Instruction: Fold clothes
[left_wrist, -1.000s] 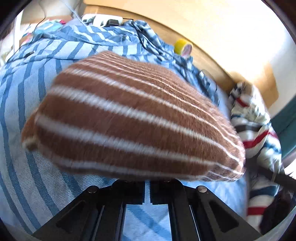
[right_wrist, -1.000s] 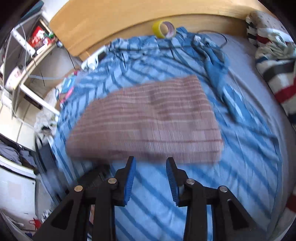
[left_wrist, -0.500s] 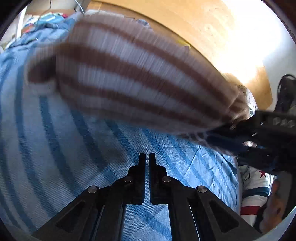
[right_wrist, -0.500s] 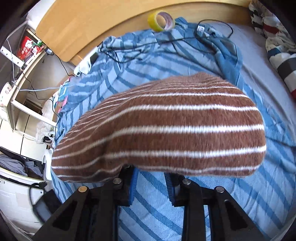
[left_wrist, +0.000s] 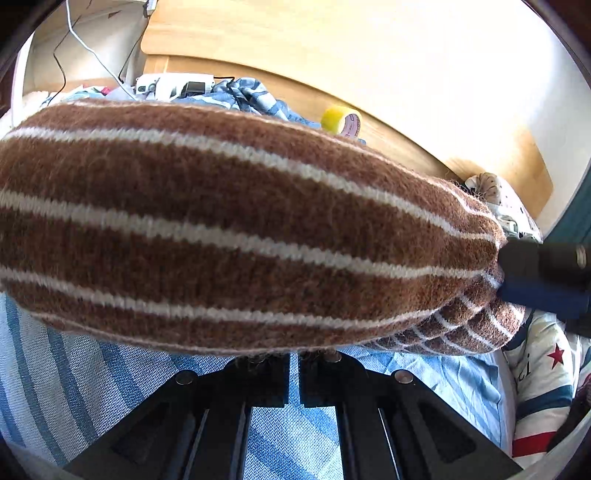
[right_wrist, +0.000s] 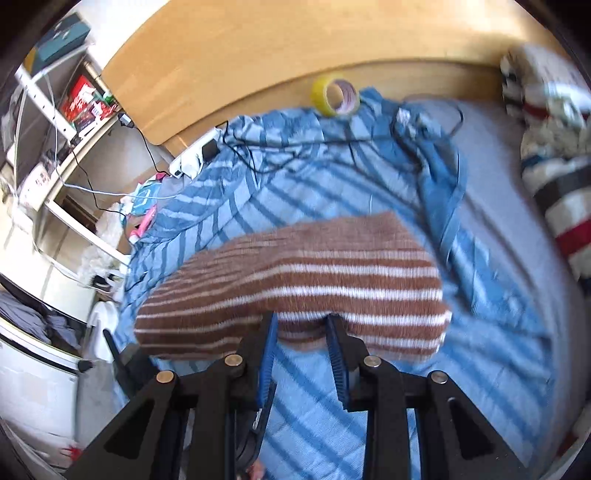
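The step in hand looks like carrying the folded brown striped sweater (left_wrist: 240, 229) off the blue striped bedcover (left_wrist: 74, 373), probably to set it aside or lay it down square. To do it well, both ends should travel level and together so the fold does not slide open. The lift should be no higher than needed, and the sweater should be lowered flat before anything lets go.

On the left, the left gripper (left_wrist: 293, 363) points down at a slant toward the bed. Its jaws are clenched, with the sweater's near edge draped over the tips. Whether any cloth is pinched there cannot be told; it may only be propping the bundle from below.

The sweater hangs above the bedcover, between the two tools, sagging a little in the middle. A yellow tape roll (left_wrist: 341, 120) lies well behind it, by the wooden headboard (left_wrist: 369, 55).

On the right, the right gripper (right_wrist: 301, 325) tilts down more steeply. It is grasping the sweater's thick folded end, which bulges between its blue pads (right_wrist: 267, 343).
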